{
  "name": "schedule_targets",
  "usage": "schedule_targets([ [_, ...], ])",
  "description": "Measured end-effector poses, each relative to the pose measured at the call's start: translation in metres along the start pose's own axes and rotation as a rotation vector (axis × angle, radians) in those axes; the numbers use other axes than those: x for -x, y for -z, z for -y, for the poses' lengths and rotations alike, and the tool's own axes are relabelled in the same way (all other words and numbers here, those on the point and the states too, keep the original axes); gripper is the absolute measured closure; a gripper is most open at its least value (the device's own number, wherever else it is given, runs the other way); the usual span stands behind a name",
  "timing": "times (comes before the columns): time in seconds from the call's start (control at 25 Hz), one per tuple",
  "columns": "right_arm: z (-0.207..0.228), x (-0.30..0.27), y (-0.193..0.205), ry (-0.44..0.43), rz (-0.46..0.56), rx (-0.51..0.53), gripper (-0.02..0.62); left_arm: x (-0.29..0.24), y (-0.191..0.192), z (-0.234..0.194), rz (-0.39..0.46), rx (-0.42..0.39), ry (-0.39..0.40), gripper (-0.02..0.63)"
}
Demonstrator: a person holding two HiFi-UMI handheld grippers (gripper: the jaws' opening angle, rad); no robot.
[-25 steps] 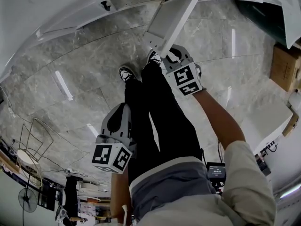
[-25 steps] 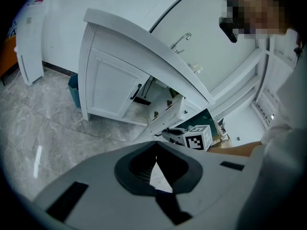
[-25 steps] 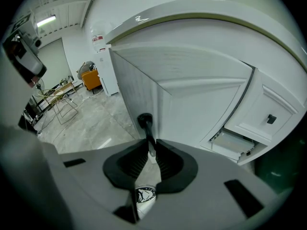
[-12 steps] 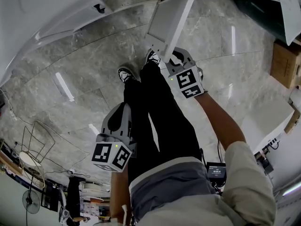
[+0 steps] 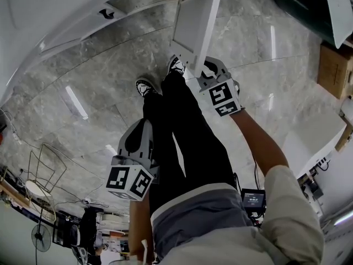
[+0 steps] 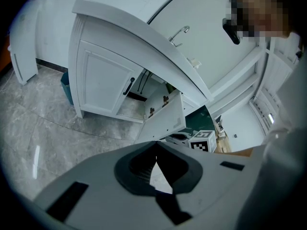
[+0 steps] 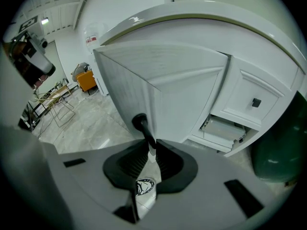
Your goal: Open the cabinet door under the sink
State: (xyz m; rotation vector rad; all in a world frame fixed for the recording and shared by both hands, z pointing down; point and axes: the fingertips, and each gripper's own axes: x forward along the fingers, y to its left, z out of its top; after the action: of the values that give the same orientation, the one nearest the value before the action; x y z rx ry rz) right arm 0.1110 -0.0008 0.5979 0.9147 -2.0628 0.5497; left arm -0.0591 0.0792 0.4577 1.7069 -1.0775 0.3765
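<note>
The white cabinet door (image 5: pixel 194 22) under the sink stands swung out toward me, hinged at the vanity (image 5: pixel 83 15). My right gripper (image 5: pixel 205 70) is at the door's free edge. In the right gripper view it (image 7: pixel 149 143) is shut on the door's black handle (image 7: pixel 142 126), with the door panel (image 7: pixel 163 95) filling the view behind. My left gripper (image 5: pixel 138 148) hangs low beside my leg, away from the cabinet. In the left gripper view its jaws (image 6: pixel 154 163) meet with nothing between them, and the open door (image 6: pixel 165 123) shows beyond.
A second cabinet door (image 6: pixel 103 83) with a black handle stays closed to the left. My legs and shoes (image 5: pixel 146 86) stand just in front of the vanity. A cardboard box (image 5: pixel 333 73) sits at the right, a wire rack (image 5: pixel 38 167) at the lower left, on grey marble floor (image 5: pixel 105 87).
The door has swung a little further out and to the left with my right gripper on its handle. The left gripper has stayed still.
</note>
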Motion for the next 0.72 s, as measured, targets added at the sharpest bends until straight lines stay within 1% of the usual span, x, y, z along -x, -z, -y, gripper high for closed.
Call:
schedule_targets([
  [0.4, 0.028, 0.021, 0.027, 0.047, -0.024, -0.082, 0.541, -0.017, -0.005, 0.016, -0.032, -0.026, 0.018, 0.607],
  [0.56, 0.051, 0.029, 0.043, 0.094, -0.026, -0.154, 0.548, -0.029, -0.007, 0.024, -0.052, -0.041, 0.028, 0.607],
  [0.64, 0.059, 0.032, 0.049, 0.102, -0.025, -0.164, 0.549, -0.035, -0.007, 0.028, -0.060, -0.047, 0.036, 0.607],
  [0.72, 0.065, 0.036, 0.051, 0.099, -0.027, -0.151, 0.551, -0.040, -0.009, 0.034, -0.061, -0.052, 0.043, 0.607],
])
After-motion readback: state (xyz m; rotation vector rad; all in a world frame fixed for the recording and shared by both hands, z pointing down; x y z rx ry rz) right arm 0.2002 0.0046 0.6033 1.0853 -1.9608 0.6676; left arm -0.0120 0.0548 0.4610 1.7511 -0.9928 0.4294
